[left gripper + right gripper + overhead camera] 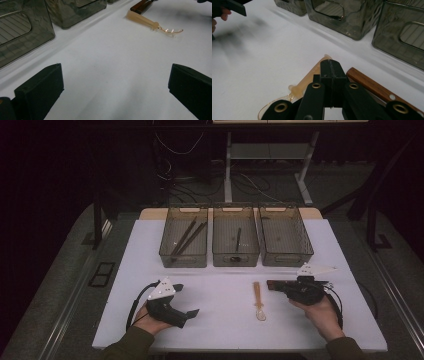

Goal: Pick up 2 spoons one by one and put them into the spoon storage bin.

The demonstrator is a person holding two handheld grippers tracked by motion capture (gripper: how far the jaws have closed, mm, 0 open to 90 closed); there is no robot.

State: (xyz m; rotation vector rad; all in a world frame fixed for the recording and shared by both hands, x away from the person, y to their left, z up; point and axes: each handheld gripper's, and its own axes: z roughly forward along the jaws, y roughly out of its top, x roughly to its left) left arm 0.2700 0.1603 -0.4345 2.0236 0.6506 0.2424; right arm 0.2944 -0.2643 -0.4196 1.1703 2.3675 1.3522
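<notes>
A translucent amber plastic spoon (259, 301) lies on the white table (220, 320), bowl end toward me. In the right gripper view, the spoon (305, 80) lies just left of and under the jaws. A brown wooden handle (273, 283) lies right of the spoon; this handle (372, 86) rests on the table beside my right gripper (330, 66). The right gripper (276, 287) points left, jaws pressed together with nothing between them. My left gripper (186, 300) rests near the front left, jaws wide apart and empty (115, 80). From it, the spoon (152, 23) lies well ahead.
Three smoky translucent bins stand in a row at the back: the left bin (165, 240) holds two dark sticks, the middle bin (217, 240) a dark utensil, and the right bin (305, 240) something small. Open table surface lies between the bins and the grippers.
</notes>
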